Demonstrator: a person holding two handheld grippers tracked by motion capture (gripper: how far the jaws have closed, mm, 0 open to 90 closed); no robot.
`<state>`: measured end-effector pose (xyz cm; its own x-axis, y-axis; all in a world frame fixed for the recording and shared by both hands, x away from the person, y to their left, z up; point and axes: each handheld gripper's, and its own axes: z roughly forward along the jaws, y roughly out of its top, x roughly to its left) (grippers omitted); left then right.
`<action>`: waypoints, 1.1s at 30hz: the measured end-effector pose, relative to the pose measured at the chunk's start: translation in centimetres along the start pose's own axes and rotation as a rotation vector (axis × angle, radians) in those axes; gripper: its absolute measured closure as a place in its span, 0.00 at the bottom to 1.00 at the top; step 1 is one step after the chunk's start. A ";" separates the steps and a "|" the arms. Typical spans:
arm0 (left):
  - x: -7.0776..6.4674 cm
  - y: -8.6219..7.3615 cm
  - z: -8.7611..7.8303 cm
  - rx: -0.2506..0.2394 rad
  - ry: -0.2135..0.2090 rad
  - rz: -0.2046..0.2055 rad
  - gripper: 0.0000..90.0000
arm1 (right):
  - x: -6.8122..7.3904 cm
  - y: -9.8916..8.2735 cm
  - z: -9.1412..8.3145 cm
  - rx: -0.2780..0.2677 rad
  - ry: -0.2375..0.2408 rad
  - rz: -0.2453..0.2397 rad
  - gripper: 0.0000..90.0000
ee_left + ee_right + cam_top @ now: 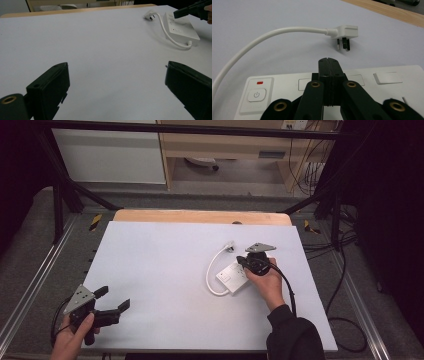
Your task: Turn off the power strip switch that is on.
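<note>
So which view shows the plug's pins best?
The right gripper view: the plug lies close, its dark pins visible beneath the white body. The high view shows it as a small white shape at the cable's end; the left gripper view shows it far off, pins indistinct.

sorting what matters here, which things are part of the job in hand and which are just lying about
In the job:
power strip
its cable and plug
right gripper, shut, over the strip

Just about:
left gripper, open, off to the side
wooden board behind the table
</note>
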<state>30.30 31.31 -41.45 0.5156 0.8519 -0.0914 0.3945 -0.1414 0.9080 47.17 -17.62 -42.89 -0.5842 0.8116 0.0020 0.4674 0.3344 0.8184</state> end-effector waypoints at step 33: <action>0.0 0.0 0.0 0.001 0.001 0.001 0.06 | 0.3 -0.8 0.6 0.004 0.012 0.018 1.00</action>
<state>30.30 31.27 -41.46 0.5151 0.8524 -0.0903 0.3950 -0.1425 0.9075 47.06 -17.38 -43.87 -0.5838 0.8115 0.0239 0.4806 0.3217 0.8158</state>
